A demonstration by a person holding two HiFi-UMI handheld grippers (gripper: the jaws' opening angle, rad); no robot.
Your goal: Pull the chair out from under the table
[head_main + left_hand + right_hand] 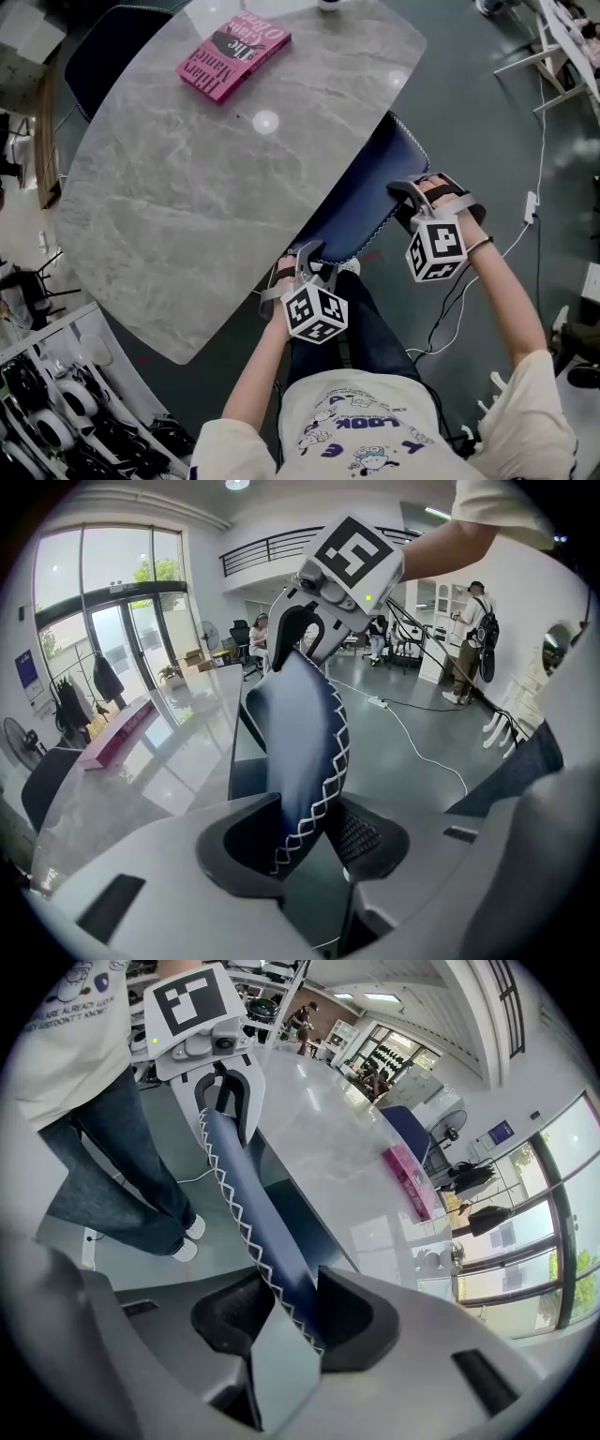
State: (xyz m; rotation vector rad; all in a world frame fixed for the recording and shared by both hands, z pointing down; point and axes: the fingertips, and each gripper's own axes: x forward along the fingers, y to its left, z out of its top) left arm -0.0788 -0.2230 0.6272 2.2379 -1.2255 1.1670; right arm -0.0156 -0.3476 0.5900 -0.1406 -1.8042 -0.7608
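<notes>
A dark blue chair (361, 197) with white zigzag stitching along its backrest edge stands tucked under the grey marble table (216, 197), only its backrest showing past the table's right edge. My left gripper (307, 255) is at the near end of the backrest. In the left gripper view the padded edge (305, 752) sits between the left gripper's (305, 841) jaws, with both pads against it. My right gripper (405, 195) is at the far end, and in the right gripper view the right gripper (286, 1312) clamps the stitched edge (248, 1213) the same way.
A pink book (234, 54) lies on the table's far part. Another dark chair (112, 47) stands at the table's far left. A white cable and socket strip (528, 208) lie on the floor to the right. Shelves with gear (56, 403) stand at the near left. The person's legs (370, 323) are just behind the chair.
</notes>
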